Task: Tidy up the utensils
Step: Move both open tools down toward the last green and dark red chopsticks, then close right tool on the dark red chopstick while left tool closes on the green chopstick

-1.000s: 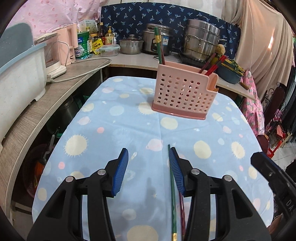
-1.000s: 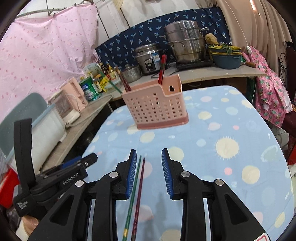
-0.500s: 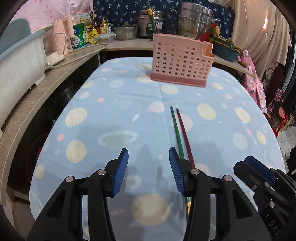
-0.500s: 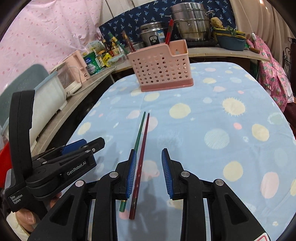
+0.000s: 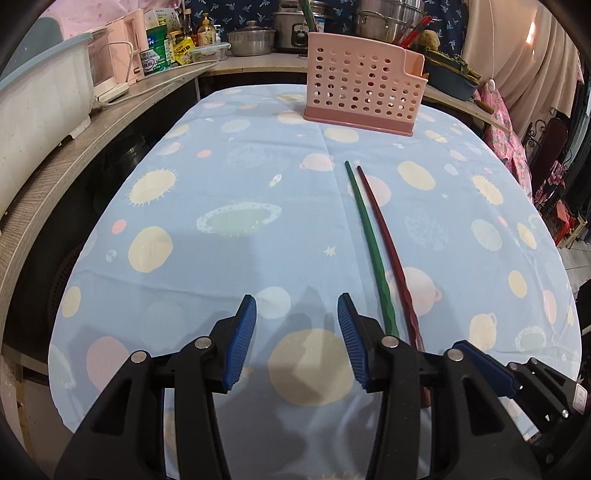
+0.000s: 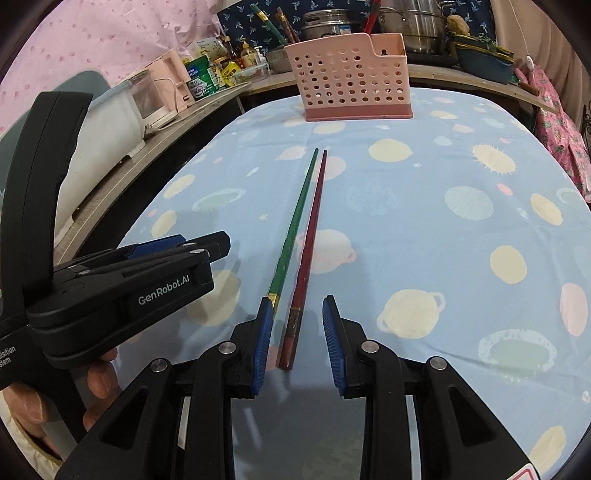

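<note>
A green chopstick (image 5: 369, 240) and a dark red chopstick (image 5: 388, 240) lie side by side on the blue patterned tablecloth (image 5: 229, 184). Both also show in the right wrist view, the green chopstick (image 6: 295, 221) left of the red chopstick (image 6: 310, 236). A pink perforated utensil holder (image 5: 364, 98) stands at the far end, with chopsticks in it; it also shows in the right wrist view (image 6: 351, 88). My left gripper (image 5: 297, 343) is open and empty, left of the chopsticks' near ends. My right gripper (image 6: 297, 339) is open, its jaws on either side of the red chopstick's near end.
A wooden counter (image 5: 74, 147) runs along the left with a white tub (image 5: 37, 99), a pink appliance and bottles. Steel pots (image 5: 388, 18) stand behind the holder. The left gripper's body (image 6: 110, 280) sits low left in the right wrist view.
Both grippers have pulled back toward the table's near edge, away from the holder. The two chopsticks stay on the cloth and show in full length.
</note>
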A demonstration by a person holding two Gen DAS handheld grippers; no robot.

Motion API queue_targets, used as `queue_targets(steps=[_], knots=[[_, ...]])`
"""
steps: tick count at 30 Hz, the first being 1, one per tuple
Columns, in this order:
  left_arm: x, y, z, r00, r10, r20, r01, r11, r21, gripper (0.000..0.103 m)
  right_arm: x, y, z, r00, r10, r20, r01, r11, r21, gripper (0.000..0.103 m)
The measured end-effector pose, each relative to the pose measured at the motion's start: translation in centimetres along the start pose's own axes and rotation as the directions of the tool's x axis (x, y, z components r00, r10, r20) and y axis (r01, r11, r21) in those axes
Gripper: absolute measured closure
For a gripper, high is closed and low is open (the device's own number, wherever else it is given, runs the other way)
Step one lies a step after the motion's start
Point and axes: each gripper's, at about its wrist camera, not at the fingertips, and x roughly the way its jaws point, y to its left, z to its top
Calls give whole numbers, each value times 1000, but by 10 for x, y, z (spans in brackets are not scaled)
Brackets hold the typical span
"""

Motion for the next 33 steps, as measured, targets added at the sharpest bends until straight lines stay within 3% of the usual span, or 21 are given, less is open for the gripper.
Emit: queue_targets(steps=[4,9,21,33], knots=[[1,0,-4,1000,-4,-11,4,1000,-1,59,4,4,-6,1000,-21,-7,21,1000,-22,78],[0,-4,-6,1000,-15,-13,15,1000,7,58,6,-3,-10,998,-56,-16,56,998,-6,96],[1,-28,-17,997,-65,-40,67,997,46,46,-5,-39,-7,994,-109,12,108,990,94,96],[8,-39,-24,997,-50,-56,54,995,79,47,-6,-49,-8,995,-95,15,93,987,134,96]])
